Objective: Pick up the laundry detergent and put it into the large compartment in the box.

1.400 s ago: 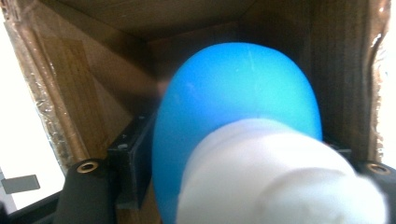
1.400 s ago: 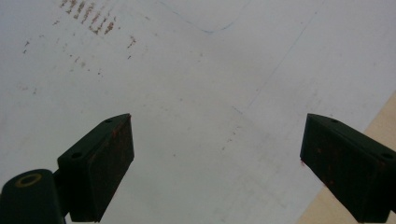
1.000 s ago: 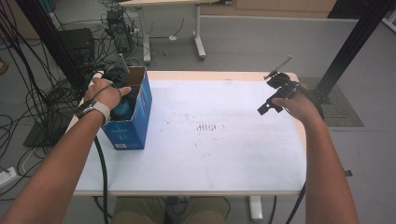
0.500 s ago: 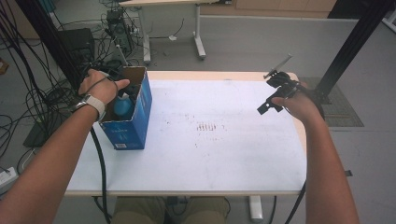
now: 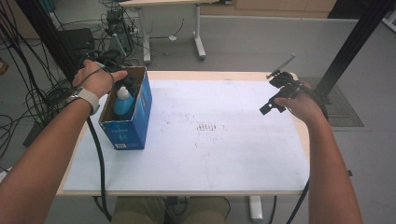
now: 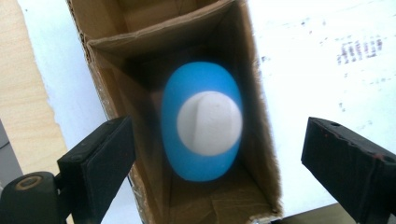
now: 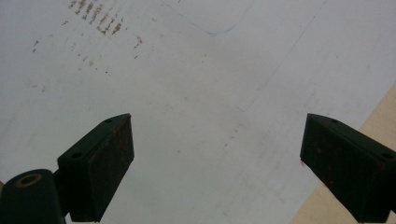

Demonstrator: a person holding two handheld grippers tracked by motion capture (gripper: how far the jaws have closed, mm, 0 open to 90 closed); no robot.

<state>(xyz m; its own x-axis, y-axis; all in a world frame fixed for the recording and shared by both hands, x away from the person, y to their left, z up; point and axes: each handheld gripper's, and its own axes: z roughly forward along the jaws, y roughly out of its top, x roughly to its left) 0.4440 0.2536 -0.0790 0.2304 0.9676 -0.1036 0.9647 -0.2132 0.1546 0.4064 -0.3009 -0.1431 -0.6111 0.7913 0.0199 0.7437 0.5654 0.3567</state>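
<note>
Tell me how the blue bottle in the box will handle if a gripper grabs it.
The bottle is rounded and looks like smooth plastic, so the pads may slip on its body. It probably tips easily once out: it stands upright, tall for its base, steadied by the box walls. It is likely light, though its fill cannot be seen.

I look straight down my left gripper into the open cardboard box. A blue bottle with a white cap stands inside the box, near its middle. My jaws have just been opening and stand wide, one off each side of the box, with the bottle below and between them, untouched.
</note>
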